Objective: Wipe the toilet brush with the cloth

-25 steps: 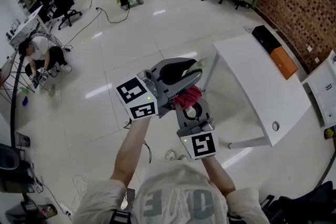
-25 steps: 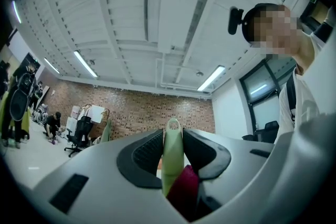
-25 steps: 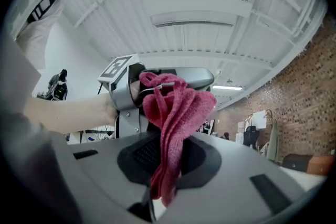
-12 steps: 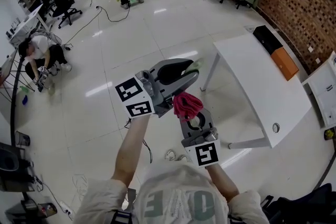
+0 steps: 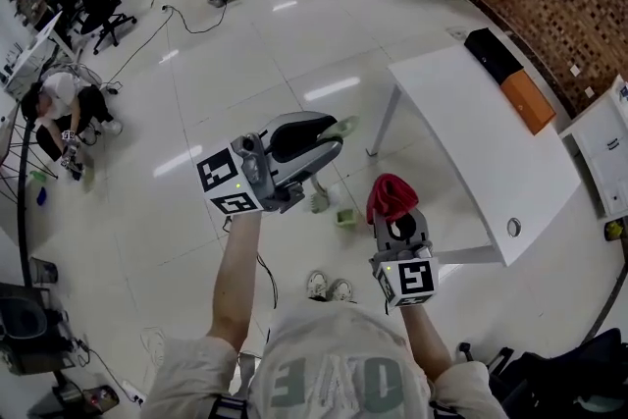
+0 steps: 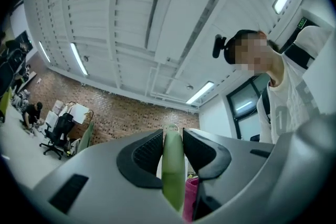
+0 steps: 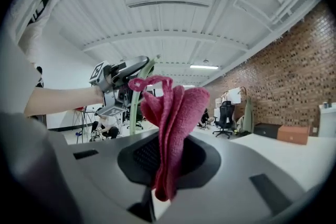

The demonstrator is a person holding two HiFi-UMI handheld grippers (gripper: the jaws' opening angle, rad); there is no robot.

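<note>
My left gripper (image 5: 324, 144) is shut on the pale green handle of the toilet brush (image 5: 343, 126), which sticks out past the jaws. In the left gripper view the handle (image 6: 172, 170) stands clamped between both dark pads. My right gripper (image 5: 392, 213) is shut on a red cloth (image 5: 391, 193), bunched and standing up from the jaws, a hand's width right of and below the left gripper. In the right gripper view the cloth (image 7: 170, 123) rises from the pads, and the brush handle (image 7: 137, 107) hangs from the left gripper (image 7: 123, 78), apart from the cloth. The brush head is hidden.
A white table (image 5: 481, 162) stands to the right, with a black box (image 5: 491, 54) and an orange box (image 5: 527, 101) on its far end. A small green object (image 5: 345, 218) sits on the tiled floor below the grippers. A crouching person (image 5: 59, 103) is at far left.
The right gripper has drawn the red cloth away from the brush, to the right and downward. The left gripper with the brush has dropped slightly. The two now stand apart.
</note>
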